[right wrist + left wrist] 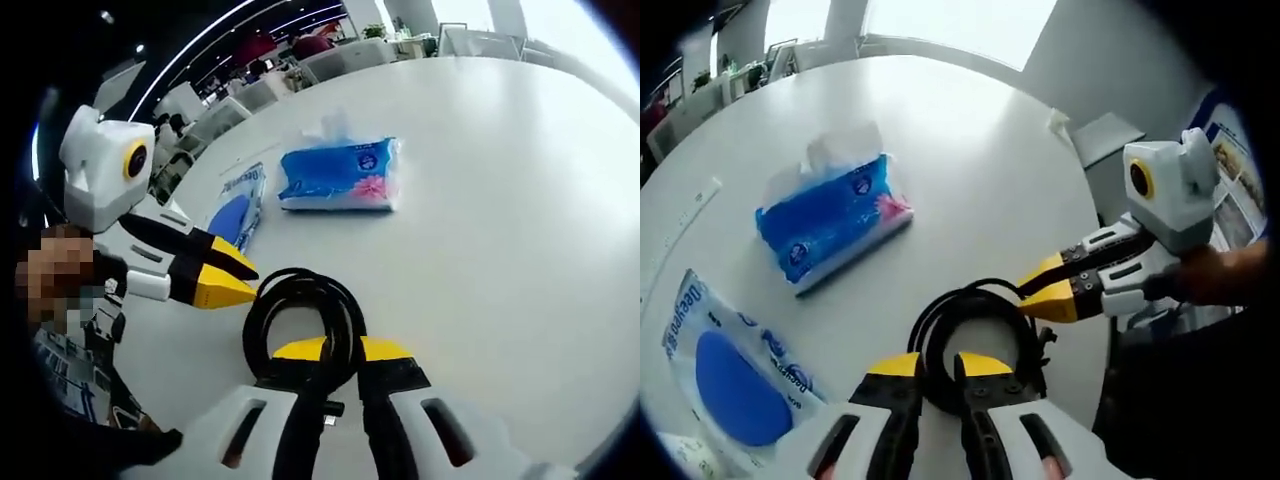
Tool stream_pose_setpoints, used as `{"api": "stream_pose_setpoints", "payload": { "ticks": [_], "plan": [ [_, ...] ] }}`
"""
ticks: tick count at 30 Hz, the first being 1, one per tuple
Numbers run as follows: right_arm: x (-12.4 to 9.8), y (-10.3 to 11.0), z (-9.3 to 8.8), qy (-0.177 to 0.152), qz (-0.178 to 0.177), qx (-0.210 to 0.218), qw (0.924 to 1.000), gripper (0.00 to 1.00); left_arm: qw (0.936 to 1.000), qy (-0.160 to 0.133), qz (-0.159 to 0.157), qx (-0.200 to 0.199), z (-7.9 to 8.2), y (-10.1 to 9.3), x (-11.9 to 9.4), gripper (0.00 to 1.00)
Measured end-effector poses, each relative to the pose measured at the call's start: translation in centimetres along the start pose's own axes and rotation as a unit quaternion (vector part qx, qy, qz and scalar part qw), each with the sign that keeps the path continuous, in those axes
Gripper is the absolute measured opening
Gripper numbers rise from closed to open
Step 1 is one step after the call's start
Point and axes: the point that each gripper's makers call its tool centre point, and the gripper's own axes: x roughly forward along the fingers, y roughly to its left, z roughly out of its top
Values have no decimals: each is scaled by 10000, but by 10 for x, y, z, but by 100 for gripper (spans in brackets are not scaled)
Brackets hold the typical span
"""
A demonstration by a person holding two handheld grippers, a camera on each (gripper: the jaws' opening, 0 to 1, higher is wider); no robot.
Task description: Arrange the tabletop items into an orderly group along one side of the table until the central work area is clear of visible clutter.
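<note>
At the tabletop's (pixel 970 150) near edge, the left gripper (pixel 938 366) pinches the black coiled cable (pixel 975 320), jaws nearly together. The right gripper (pixel 340 352) also clamps the coil, its strands between its yellow tips. Lift with both hands level so loops stay bundled, then set it beside the blue tissue pack (pixel 835 220) and wipes pouch (pixel 725 370).

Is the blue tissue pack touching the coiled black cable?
Apart. In the right gripper view, bare white table separates the tissue pack from the coiled cable; the left gripper view shows the same gap.
</note>
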Motion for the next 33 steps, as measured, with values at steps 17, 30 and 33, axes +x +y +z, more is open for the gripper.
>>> {"api": "stream_pose_setpoints", "payload": {
  "ticks": [17,30,33],
  "plan": [
    [-7,-1,33,-390,0,-466,9982,34,9954,-777,328,-451,16,26,-17,31],
    [-5,-4,68,-911,164,-740,9930,54,9872,-1313,596,-676,31,47,-24,52],
    [-3,-6,73,-973,181,-814,9918,61,9851,-1411,647,-736,36,52,-24,56]
  ]
}}
